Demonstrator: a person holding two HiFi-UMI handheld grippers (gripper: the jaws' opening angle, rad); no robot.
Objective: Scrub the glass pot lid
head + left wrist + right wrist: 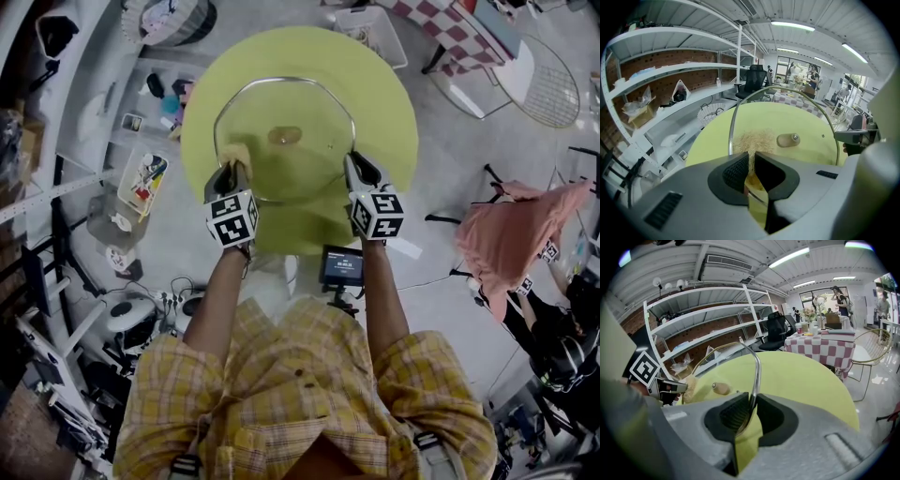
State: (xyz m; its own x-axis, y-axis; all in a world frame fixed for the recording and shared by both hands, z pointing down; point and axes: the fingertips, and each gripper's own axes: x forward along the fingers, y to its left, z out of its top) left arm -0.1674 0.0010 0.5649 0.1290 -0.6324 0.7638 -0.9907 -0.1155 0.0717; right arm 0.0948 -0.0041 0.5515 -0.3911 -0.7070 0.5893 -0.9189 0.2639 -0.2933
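While right tongs (750, 412) pinch rim, lid (305, 164) lies level (scrubber (233, 155) touching).

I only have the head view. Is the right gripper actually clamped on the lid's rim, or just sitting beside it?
Observer: It is clamped. The right gripper view shows the right gripper with its jaws shut on the metal rim of the glass pot lid.
Operator: And the left one, does it have the scrubber?
Observer: Yes. The left gripper pinches a straw-coloured scrub pad between its jaws. In the left gripper view the pad lies against the glass to the left of the knob.
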